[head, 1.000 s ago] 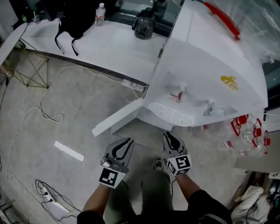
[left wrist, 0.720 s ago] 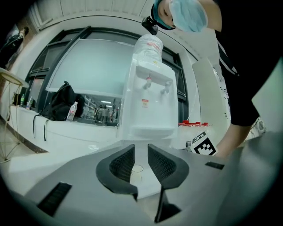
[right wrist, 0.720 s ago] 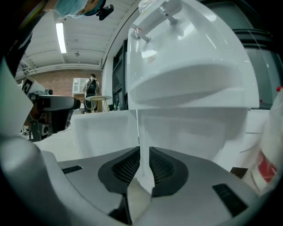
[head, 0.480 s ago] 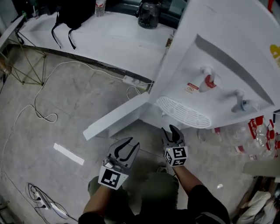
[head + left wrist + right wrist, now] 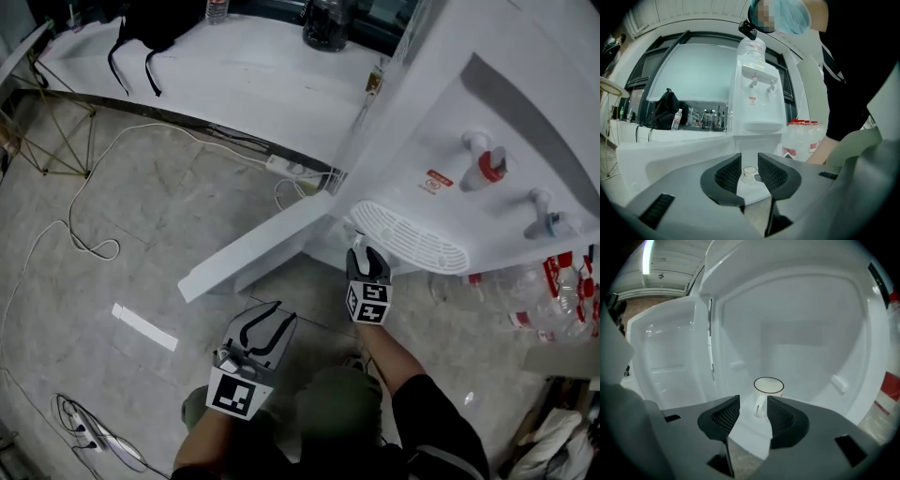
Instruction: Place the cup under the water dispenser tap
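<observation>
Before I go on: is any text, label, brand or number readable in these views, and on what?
No text is readable in any view.
Red-and-white sticker beside the red tap on the water dispenser: print too small.
Red labels on the bottles right of the dispenser: blurred.
Small clear bottle: label too small.
Each marker cube: square pattern, no letters.

A lab-like workroom: bare concrete floor (image 5: pixel 187 244) strewn with cables (image 5: pixel 105 255), a long white bench (image 5: pixel 253 75), a water dispenser (image 5: pixel 450 122).
</observation>
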`<state>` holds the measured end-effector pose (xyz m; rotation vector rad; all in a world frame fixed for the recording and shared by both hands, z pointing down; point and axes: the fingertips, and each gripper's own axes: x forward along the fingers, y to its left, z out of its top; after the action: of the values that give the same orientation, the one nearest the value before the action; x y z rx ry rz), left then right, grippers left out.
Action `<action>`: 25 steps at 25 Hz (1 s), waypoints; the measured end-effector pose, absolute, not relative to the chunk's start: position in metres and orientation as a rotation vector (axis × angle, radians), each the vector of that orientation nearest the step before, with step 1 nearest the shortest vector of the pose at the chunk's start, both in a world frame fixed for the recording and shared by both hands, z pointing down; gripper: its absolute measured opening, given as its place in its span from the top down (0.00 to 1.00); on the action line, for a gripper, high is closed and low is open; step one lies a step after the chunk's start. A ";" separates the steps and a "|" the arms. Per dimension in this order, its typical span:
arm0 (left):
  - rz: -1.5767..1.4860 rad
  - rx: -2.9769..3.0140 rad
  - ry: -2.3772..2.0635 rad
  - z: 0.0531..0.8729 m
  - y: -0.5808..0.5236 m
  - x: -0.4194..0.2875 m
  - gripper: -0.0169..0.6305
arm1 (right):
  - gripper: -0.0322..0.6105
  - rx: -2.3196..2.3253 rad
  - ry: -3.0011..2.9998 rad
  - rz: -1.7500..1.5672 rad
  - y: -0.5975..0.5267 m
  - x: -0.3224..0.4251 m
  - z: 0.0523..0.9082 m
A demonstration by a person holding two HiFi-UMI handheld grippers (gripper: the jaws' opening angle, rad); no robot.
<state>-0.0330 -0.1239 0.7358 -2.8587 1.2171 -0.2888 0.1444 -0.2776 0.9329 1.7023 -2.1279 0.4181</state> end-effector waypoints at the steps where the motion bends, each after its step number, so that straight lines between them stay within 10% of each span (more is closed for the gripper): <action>1: -0.297 -2.858 1.221 0.737 -0.124 -0.034 0.82 | 0.69 1.716 -2.111 0.432 -0.283 0.146 0.940; 25: -0.336 -2.882 1.180 0.759 -0.128 -0.024 0.82 | 0.82 1.776 -2.022 0.543 -0.320 0.168 0.983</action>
<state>-0.0237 -0.1284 0.7588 -2.8825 1.1800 -0.3359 0.1675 -0.3199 0.9831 1.7762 -2.0225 0.5431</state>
